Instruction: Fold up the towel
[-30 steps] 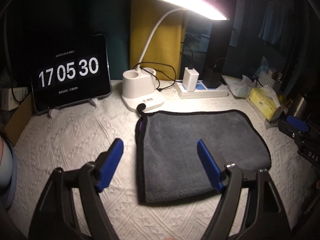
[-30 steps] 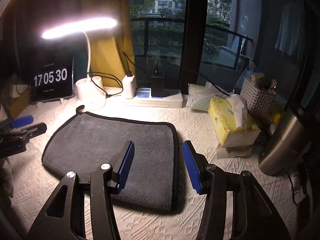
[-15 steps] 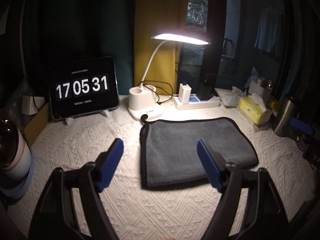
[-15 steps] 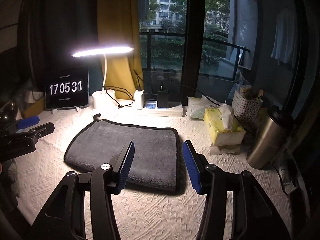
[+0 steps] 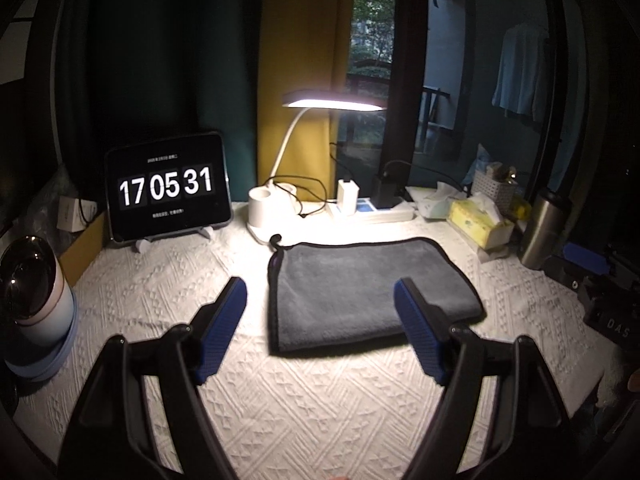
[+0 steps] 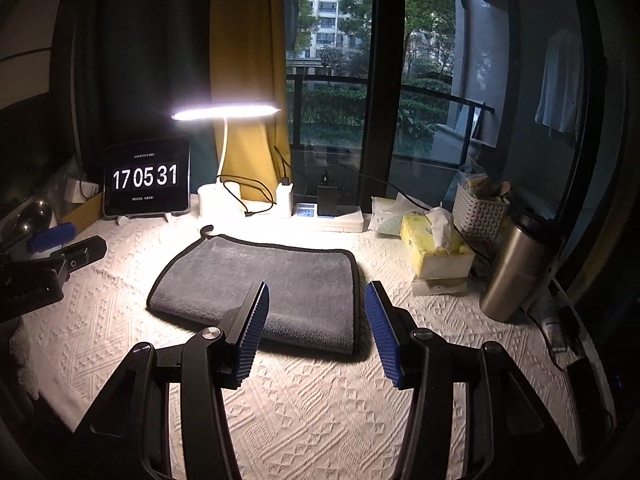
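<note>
A grey towel (image 5: 368,292) with black edging lies folded flat on the white textured tablecloth (image 5: 300,400); it also shows in the right wrist view (image 6: 264,284). A small black loop sticks out at its far left corner. My left gripper (image 5: 320,324) is open and empty, held above the cloth in front of the towel's near edge. My right gripper (image 6: 316,328) is open and empty, near the towel's near right corner. Neither touches the towel. The left gripper also shows at the left of the right wrist view (image 6: 60,256).
Behind the towel stand a lit white desk lamp (image 5: 272,208), a tablet clock (image 5: 168,190) and a power strip (image 5: 372,208). At the right are a yellow tissue box (image 6: 436,248), a white basket (image 6: 480,208) and a steel flask (image 6: 516,268). A mug (image 5: 32,300) stands at the left.
Both grippers have pulled back and up from the towel, which now looks smaller and farther. The towel lies as it did. Both grippers stay open.
</note>
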Motion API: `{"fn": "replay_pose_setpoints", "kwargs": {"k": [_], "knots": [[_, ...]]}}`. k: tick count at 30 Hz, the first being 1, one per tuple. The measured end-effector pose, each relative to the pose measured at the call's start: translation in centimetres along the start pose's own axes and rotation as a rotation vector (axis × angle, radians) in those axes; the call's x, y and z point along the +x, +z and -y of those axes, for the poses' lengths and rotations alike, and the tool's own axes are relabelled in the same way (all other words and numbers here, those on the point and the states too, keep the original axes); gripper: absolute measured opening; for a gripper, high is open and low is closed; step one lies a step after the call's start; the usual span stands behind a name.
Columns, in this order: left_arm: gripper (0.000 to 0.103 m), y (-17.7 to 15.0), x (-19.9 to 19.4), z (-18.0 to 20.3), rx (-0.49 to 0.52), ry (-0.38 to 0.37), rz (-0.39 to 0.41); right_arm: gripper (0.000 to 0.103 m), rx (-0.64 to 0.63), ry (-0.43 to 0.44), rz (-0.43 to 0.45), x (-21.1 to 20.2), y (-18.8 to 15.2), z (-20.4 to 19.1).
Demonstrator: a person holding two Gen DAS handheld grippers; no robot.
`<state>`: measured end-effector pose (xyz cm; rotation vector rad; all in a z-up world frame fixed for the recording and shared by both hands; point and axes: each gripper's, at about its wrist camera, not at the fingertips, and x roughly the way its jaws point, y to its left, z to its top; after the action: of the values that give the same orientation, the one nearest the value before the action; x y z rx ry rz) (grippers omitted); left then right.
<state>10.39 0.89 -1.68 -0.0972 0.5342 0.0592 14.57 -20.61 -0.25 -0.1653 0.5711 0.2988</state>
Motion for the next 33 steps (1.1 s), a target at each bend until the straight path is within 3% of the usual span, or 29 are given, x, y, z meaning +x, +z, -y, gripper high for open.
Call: {"fn": "replay_pose_setpoints", "kwargs": {"k": [16, 21, 25, 33], "knots": [[0.077, -2.3, -4.3, 1.2, 0.011, -0.062, 0.095, 0.053, 0.013, -0.008, 0.045, -3.6, -2.7, -0.7], [0.078, -3.3, -4.9, 1.1, 0.001, -0.078, 0.087, 0.053, 0.026, -0.025, 0.058, -4.9, -3.5, -0.5], [0.094, -4.2, -6.1, 1.2, -0.014, -0.065, 0.118, 0.053, 0.022, -0.032, 0.074, -5.9, -4.2, -0.5], [0.095, -4.9, -8.8, 1.0, -0.016, -0.013, 0.19, 0.053, -0.005, -0.058, 0.119, -8.0, -5.3, -1.2]]}}
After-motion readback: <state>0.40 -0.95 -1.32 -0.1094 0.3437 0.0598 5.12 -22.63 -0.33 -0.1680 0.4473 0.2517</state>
